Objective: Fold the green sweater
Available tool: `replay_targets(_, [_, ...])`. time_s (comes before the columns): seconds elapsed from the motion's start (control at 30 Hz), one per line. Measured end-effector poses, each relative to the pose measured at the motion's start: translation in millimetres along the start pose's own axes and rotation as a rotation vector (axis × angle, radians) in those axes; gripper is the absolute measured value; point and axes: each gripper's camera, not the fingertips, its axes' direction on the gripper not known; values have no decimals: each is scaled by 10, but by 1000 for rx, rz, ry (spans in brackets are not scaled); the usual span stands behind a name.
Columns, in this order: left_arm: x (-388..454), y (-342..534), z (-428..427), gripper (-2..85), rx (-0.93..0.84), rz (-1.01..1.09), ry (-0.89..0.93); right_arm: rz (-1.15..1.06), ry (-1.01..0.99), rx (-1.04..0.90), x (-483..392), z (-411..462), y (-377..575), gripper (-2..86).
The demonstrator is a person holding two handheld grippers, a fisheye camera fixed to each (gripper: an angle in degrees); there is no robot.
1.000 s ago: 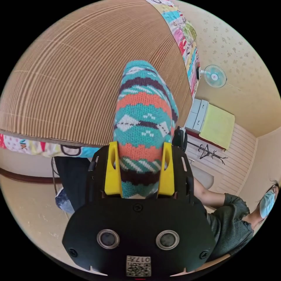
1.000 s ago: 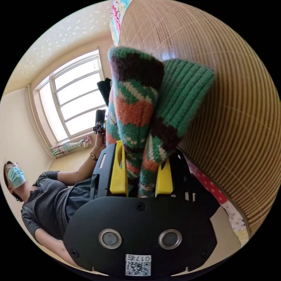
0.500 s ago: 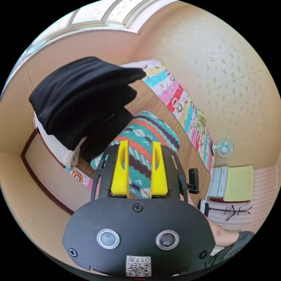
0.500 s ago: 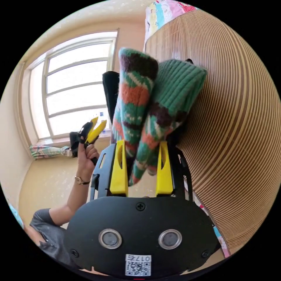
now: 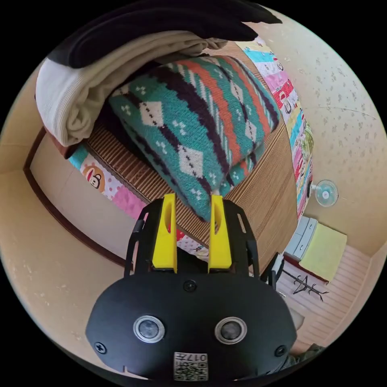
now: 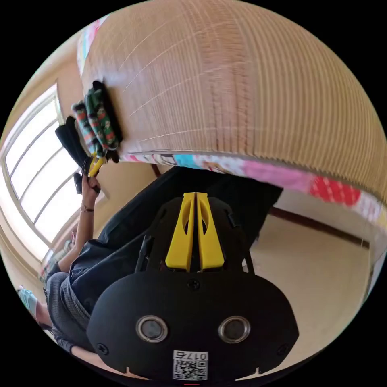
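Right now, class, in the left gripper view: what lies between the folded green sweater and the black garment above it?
A cream folded garment lies between the green sweater and the black garment, seen in the left gripper view.

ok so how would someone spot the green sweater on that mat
Start at the striped bamboo mat over the bed. By its edge, in front of the left claw, lies the folded green sweater, partly tucked under a cream and black pile. It alone is patterned: teal knit with orange, dark and white diamond bands.
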Motion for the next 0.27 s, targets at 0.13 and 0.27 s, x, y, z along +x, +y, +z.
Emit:
replay_targets(0.13, [790, 251, -147, 133, 49, 297, -200, 299, -190, 383, 968, -668, 1535, 4])
replay_targets(0.27, [1661, 910, 311, 60, -134, 848, -254, 505, -510, 903, 1458, -601, 3368, 3])
